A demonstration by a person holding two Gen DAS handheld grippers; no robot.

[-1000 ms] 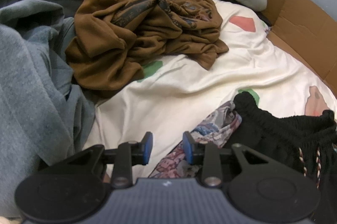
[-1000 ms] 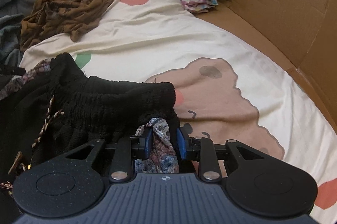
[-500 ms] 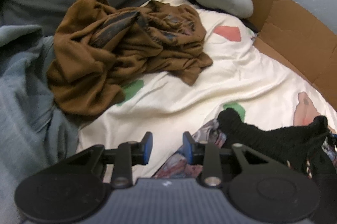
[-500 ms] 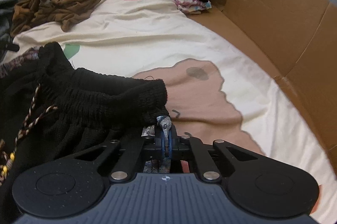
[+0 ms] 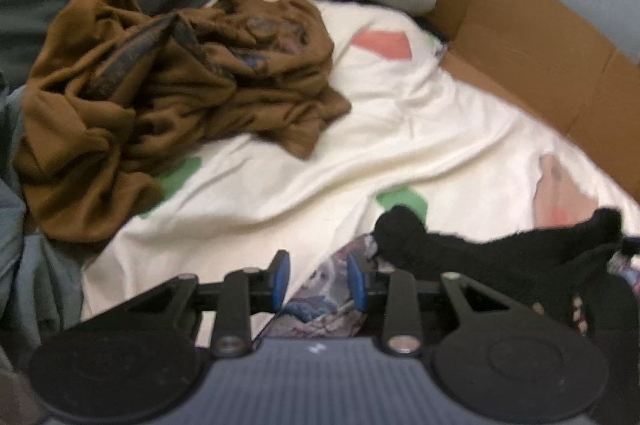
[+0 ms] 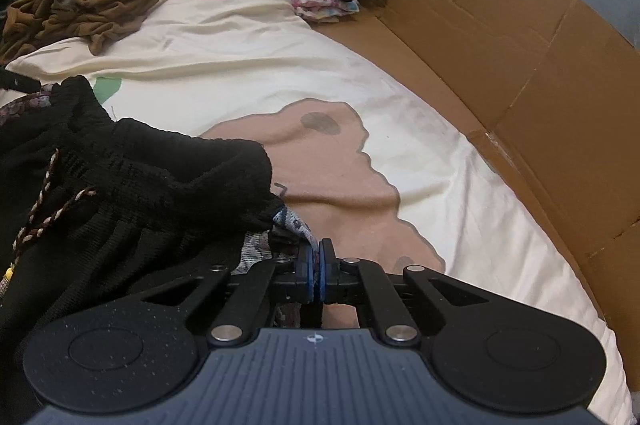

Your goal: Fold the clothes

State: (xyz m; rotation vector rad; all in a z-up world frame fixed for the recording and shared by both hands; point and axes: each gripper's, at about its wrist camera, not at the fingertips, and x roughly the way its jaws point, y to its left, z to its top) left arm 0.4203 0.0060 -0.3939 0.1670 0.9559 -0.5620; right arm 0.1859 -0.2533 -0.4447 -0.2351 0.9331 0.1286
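A: Where's the garment?
B: The black patterned garment [image 6: 132,185] lies on the bed [image 6: 248,65], near the brown clothes pile [image 5: 160,93]. The right hand-held gripper [image 6: 316,275] pinches its patterned edge.
A: And the left hand-held gripper [image 5: 316,279]?
B: Open, straddling the other corner. Probably close there, then pull taut.

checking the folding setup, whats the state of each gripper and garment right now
left gripper: open, patterned cloth between the fingers
right gripper: shut on patterned cloth
patterned cloth: part of the black garment, bunched
black garment: unfolded, waistband rumpled
brown garment: crumpled heap
bedsheet: wrinkled
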